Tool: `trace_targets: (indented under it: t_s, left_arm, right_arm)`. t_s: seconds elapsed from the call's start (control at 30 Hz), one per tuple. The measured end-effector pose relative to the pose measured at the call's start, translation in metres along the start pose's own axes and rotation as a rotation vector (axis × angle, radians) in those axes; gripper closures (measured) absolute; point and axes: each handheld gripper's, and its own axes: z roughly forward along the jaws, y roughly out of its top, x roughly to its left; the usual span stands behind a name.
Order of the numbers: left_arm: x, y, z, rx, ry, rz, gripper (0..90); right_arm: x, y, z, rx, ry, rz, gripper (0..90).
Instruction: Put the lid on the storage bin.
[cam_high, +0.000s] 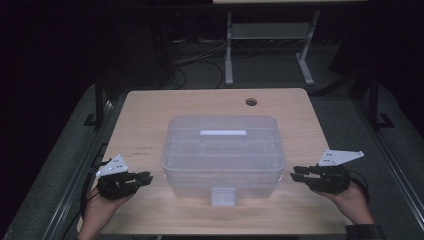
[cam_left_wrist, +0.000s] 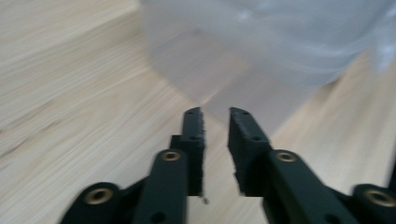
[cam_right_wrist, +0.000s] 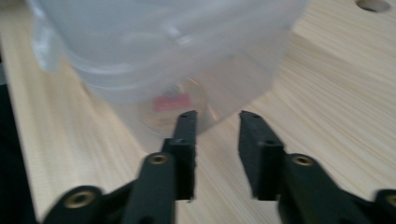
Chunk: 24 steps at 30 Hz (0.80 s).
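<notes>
A clear plastic box (cam_high: 223, 152) with its lid on sits at the middle of a pale wooden table (cam_high: 150, 112), its front latch (cam_high: 222, 196) facing six o'clock toward the person. The left gripper (cam_high: 145, 178) lies low over the table at the box's eight o'clock, jaws pointing toward three o'clock at the box's left end, near it but not touching. In the left gripper view that gripper (cam_left_wrist: 215, 112) has its jaws parted by a narrow gap with nothing between them, the box wall (cam_left_wrist: 261, 42) just ahead. The right gripper (cam_high: 296, 173) is at the box's four o'clock, jaws pointing toward nine o'clock at the right end, close beside the wall and apart from it. In the right gripper view its jaws (cam_right_wrist: 218, 115) stand open a little wider, empty, facing the box's rounded corner (cam_right_wrist: 177, 56), where a small pinkish patch (cam_right_wrist: 173, 101) shows blurred through the plastic. A round hole (cam_high: 251, 102) is cut in the tabletop at the box's twelve o'clock. A grey frame (cam_high: 270, 37) stands on the dark floor beyond the far edge.
</notes>
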Motion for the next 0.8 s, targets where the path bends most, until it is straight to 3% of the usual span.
trace_targets:
  t_s: [0.1, 0.3, 0.8]
  left_arm:
    - [0.006, -0.005, 0.001, 0.018, 0.045, -0.020, 61.6]
    - [0.015, -0.014, 0.004, 0.059, 0.103, -0.039, 47.3]
    - [0.022, -0.030, 0.016, 0.108, 0.162, -0.052, 28.4]
  right_arm:
    - [-0.004, -0.005, 0.002, 0.013, -0.038, 0.019, 54.2]
    - [-0.013, -0.017, 0.005, 0.029, -0.093, 0.071, 40.3]
    - [-0.025, -0.042, 0.011, 0.050, -0.211, 0.172, 15.1]
